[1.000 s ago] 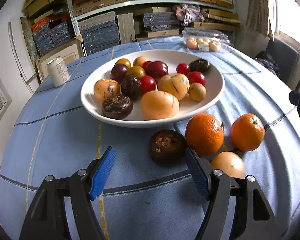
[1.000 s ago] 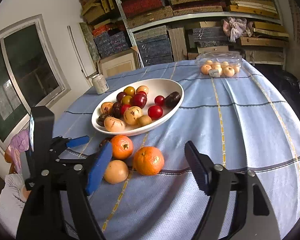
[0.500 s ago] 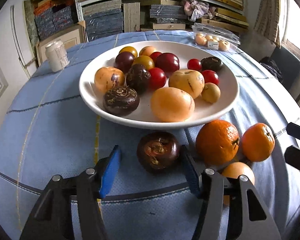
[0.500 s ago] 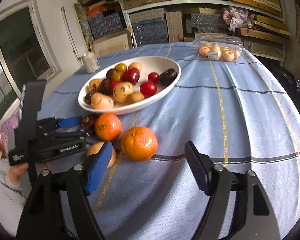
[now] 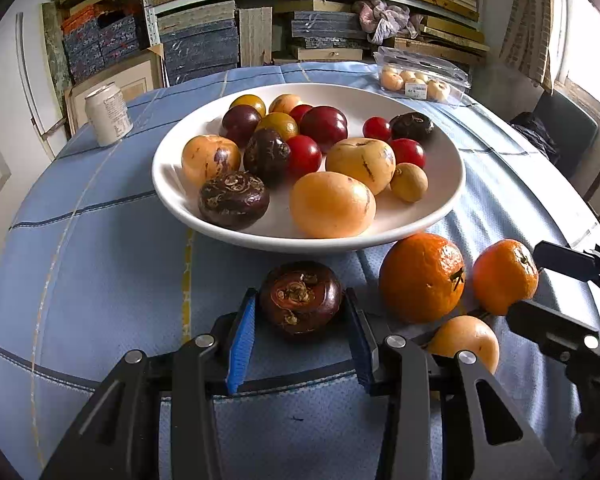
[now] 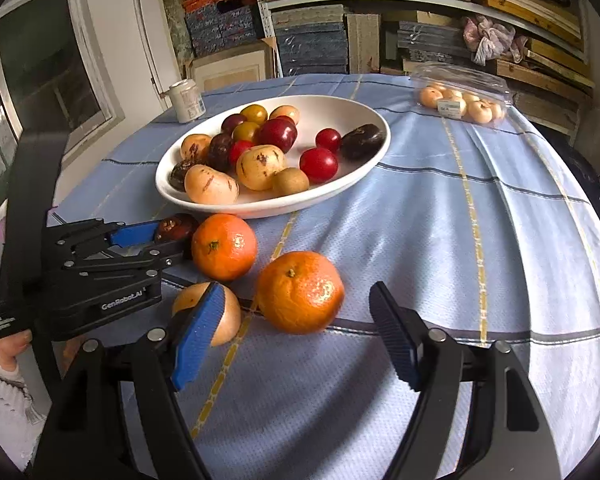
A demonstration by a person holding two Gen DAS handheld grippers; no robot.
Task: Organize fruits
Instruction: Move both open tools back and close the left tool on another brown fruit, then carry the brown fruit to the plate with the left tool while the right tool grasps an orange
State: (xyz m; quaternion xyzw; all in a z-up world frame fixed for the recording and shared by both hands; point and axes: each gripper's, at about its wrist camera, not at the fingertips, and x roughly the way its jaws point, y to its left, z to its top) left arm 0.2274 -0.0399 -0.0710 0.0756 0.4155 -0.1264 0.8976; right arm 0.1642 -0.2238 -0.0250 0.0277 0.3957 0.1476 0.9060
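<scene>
1. Dark maroon skin fills my left gripper (image 5: pixel 302 332): its jaws have just been closing, and both pads now press on the dark round fruit (image 5: pixel 301 298), which sits on the blue tablecloth (image 5: pixel 100 264) just near of the white plate (image 5: pixel 440 208).
2. My right gripper (image 6: pixel 296 336) stands wide, nothing between its pads; the nearer orange (image 6: pixel 300 292) lies just far of the gap.
3. Count outside the plate: two oranges, the second being the left orange (image 6: pixel 224 247), one pale yellow fruit (image 6: pixel 192 300) and the clamped dark one, so four.
4. Count in the plate, from the left wrist view: fourteen pieces, namely three dark round, four pale yellow-orange, three small red, two larger dark red and two small yellow.
5. One drink can (image 5: pixel 109 114) stands far left; one clear packet of small fruit (image 5: pixel 420 80) lies far right.
6. Only the right wrist view shows the left gripper's body, the hand (image 6: pixel 10 350) holding it and a window on the left.
7. Only the left wrist view shows both pads meeting the dark fruit.
8. Bare cloth lies open to the right of the oranges, up to the table's right edge; the left orange sits just beside the left gripper's right finger.
</scene>
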